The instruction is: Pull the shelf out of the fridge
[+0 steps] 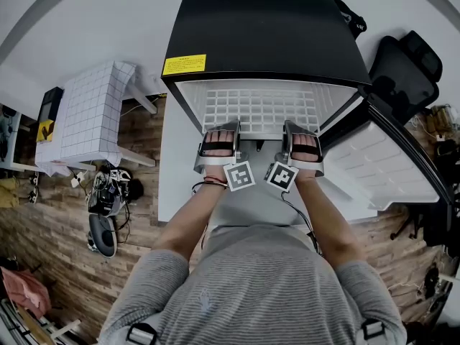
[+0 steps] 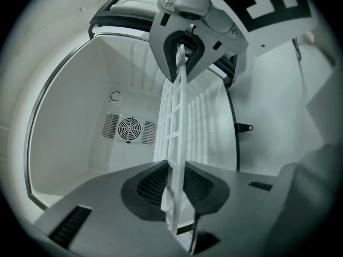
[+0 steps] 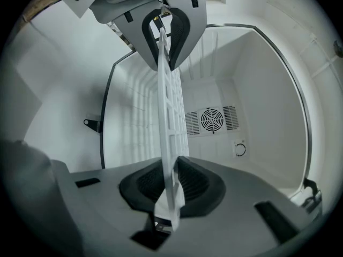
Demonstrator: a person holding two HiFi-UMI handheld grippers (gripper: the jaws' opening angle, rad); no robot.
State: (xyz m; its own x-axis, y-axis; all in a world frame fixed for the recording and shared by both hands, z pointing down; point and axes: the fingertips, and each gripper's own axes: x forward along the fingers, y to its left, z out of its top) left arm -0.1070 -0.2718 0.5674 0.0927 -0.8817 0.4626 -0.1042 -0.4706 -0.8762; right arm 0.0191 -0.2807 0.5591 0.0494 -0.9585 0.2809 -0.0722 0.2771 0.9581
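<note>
Head view: grid shelf noted mostly within the open black fridge, its front edge clamped by left gripper and right gripper. Both grips are to be kept firm and the shelf drawn level and evenly, lest it skew and bind.

The white plastic lattice shelf lies level inside the black box-shaped fridge. The left claw and the right claw each pinch its near edge. Brown wood-plank floor spreads left of the left claw, carrying a dark shoe.
</note>
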